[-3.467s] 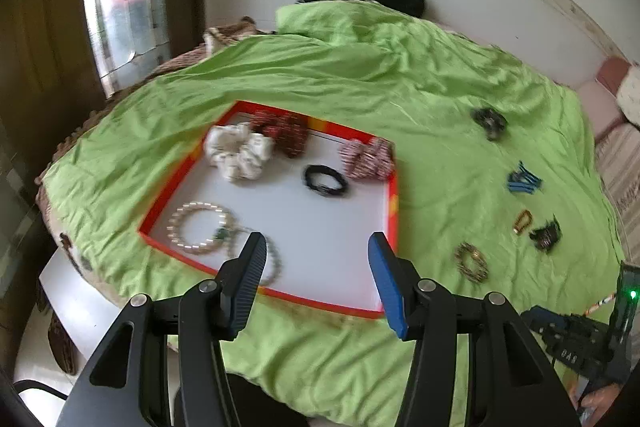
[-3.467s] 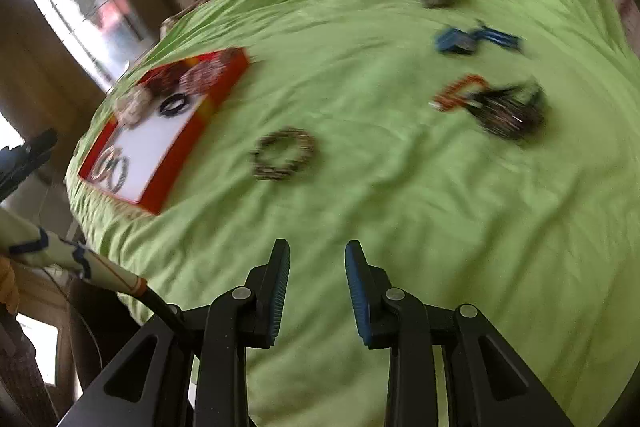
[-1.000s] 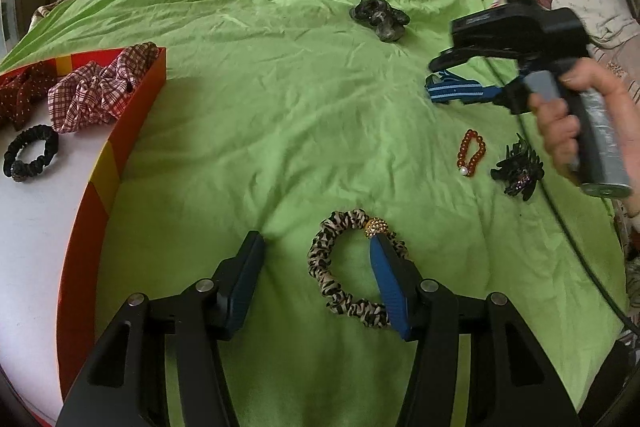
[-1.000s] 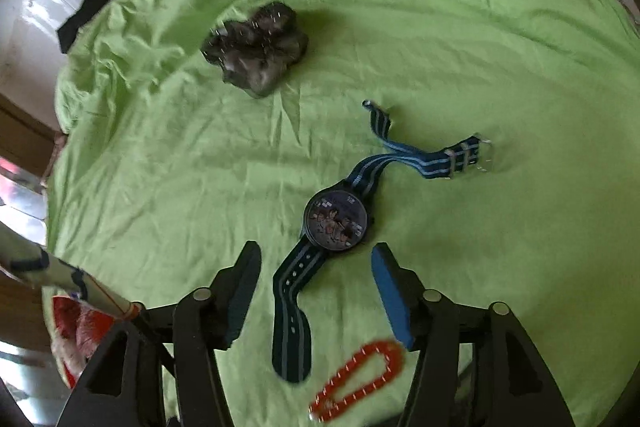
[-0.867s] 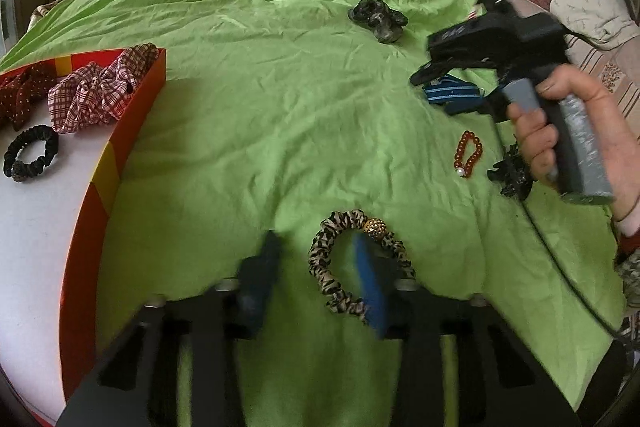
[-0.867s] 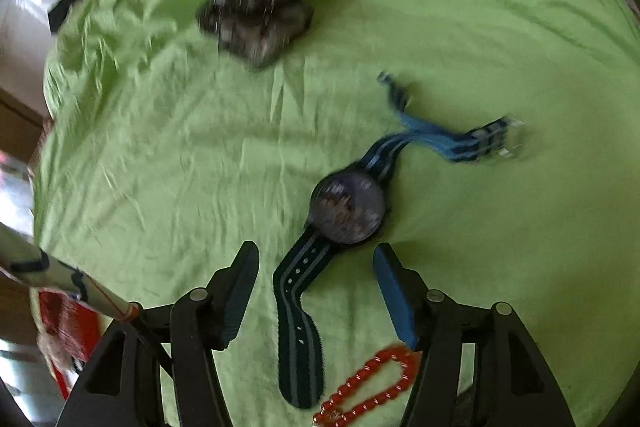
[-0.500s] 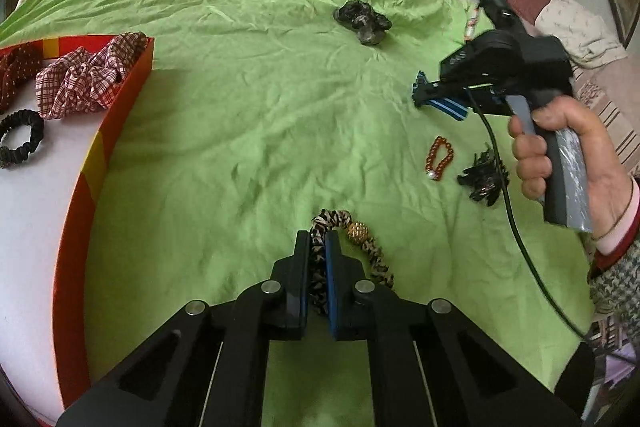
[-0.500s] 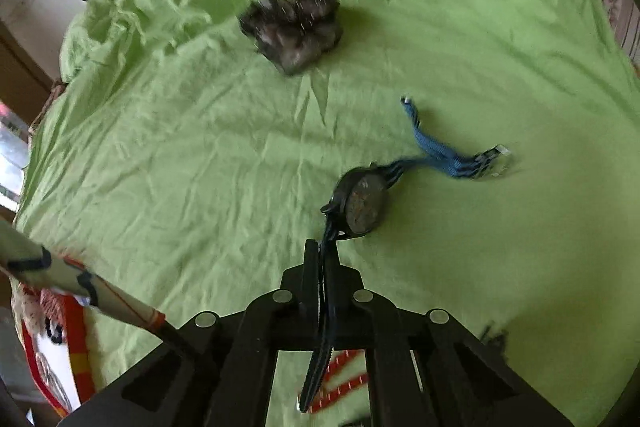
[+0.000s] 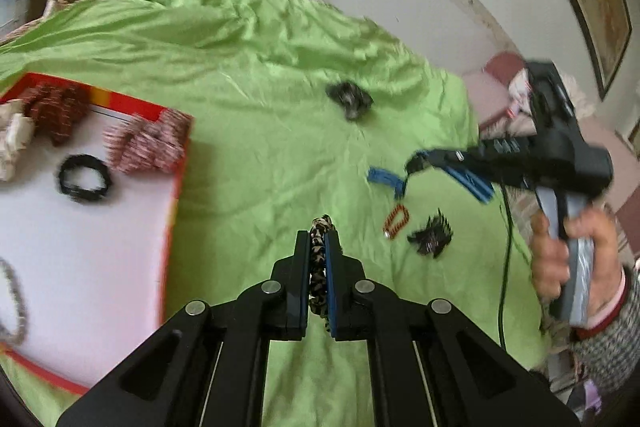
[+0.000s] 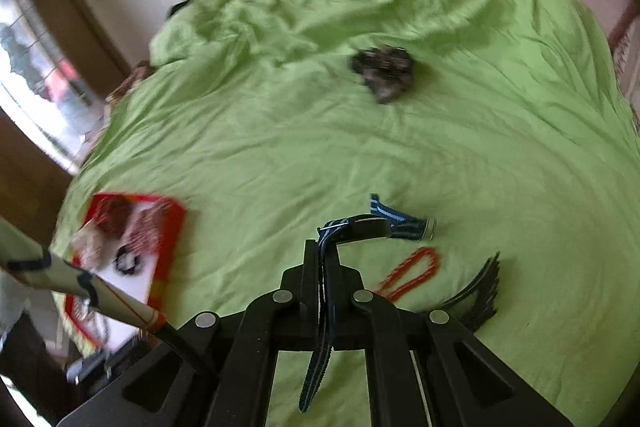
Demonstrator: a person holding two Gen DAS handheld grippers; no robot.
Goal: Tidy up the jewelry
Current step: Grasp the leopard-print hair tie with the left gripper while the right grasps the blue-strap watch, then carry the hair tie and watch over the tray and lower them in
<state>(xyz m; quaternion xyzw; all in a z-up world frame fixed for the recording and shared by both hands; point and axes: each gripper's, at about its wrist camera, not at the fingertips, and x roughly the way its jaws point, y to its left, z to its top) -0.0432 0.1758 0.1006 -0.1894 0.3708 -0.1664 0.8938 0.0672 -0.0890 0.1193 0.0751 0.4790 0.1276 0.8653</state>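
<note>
Lifting away from the bed [image 9: 256, 131], both grippers now carry something, where a second ago their fingers stood wide apart above the things. The left gripper [image 9: 319, 259] is clenched on the leopard hair band [image 9: 319, 267], which is off the green sheet. The right gripper [image 10: 325, 267] is clamped on the strap of the blue watch [image 10: 356, 227], whose far end hangs down just above the sheet. So two pieces are picked up, and I think the next move is to carry them to the red tray [image 9: 176, 179], where other hair bands already lie. The red bead bracelet [image 9: 397, 221], the black hair claw [image 9: 430, 239] and the dark scrunchie [image 9: 350, 99] are left on the bed.
</note>
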